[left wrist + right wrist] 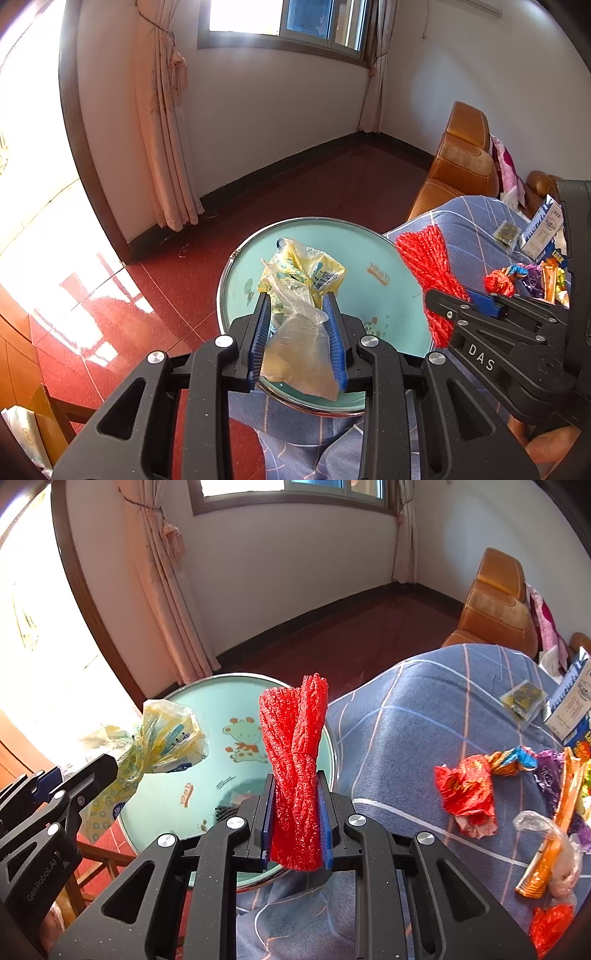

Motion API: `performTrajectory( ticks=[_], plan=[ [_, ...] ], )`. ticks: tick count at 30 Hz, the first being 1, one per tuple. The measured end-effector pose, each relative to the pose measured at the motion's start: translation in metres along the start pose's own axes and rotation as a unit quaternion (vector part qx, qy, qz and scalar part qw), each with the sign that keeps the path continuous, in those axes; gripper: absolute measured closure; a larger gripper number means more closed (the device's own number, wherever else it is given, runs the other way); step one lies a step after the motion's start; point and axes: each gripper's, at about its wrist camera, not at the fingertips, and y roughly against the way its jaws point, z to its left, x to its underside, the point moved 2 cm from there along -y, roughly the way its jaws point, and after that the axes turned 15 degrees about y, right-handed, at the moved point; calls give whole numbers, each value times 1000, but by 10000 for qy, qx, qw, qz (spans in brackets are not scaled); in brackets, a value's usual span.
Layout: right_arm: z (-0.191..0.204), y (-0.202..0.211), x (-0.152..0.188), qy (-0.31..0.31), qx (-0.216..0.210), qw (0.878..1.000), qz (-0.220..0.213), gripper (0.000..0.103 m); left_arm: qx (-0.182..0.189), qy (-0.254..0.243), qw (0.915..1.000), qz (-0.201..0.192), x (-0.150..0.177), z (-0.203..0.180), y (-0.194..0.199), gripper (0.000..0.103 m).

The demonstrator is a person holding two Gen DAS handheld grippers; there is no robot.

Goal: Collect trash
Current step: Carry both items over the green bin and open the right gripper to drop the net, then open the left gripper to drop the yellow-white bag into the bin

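Note:
My left gripper [299,299] is shut on a crumpled yellow and clear plastic bag [299,295], held above the teal basin [373,291]. The same plastic bag [162,734] shows at the left of the right wrist view, over the basin [214,701]. My right gripper [295,779] is shut on a bundle of red mesh netting [295,753], which stands up over the basin's right rim. That red netting [428,266] and the right gripper [469,299] appear at the right of the left wrist view. Crumpled wrappers [469,790] lie on the blue checked blanket [424,716].
A milk carton [572,701], a small dark sachet [524,698], an orange wrapper in clear plastic [550,845] and more red plastic [550,923] lie on the blanket. A brown leather sofa [495,605] stands behind. Red tiled floor [147,295] and a curtain [162,129] are at the left.

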Motion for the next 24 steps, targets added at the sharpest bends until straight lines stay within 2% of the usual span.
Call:
performTrajectory(
  ticks=[12,14,15,16,20,22,23,24],
  plan=[
    [5,-21,-6,38,-252,9995,181,80,-208,-27,9997,80,0,0,-13,73],
    [4,-21,-6,26,-311,9994,162,73,-249,-25,9996,88,1,1,-15,72],
    [4,-20,-7,3,-330,9994,139,62,-249,-6,9996,93,1,1,-15,72],
    [3,-19,-7,-16,-322,9994,108,55,-239,11,9997,99,1,2,-15,71],
    [0,-13,-10,-53,-363,9993,43,52,-265,39,9996,68,0,3,-12,69],
    [-1,-9,-11,-80,-381,9992,2,51,-286,36,9996,47,0,3,-11,61],
    [-2,-7,-11,-87,-367,9993,-26,51,-324,33,9995,26,0,3,-10,50],
    [-3,-4,-11,-112,-345,9993,-65,51,-365,35,9993,-9,0,3,-8,43]
  ],
)
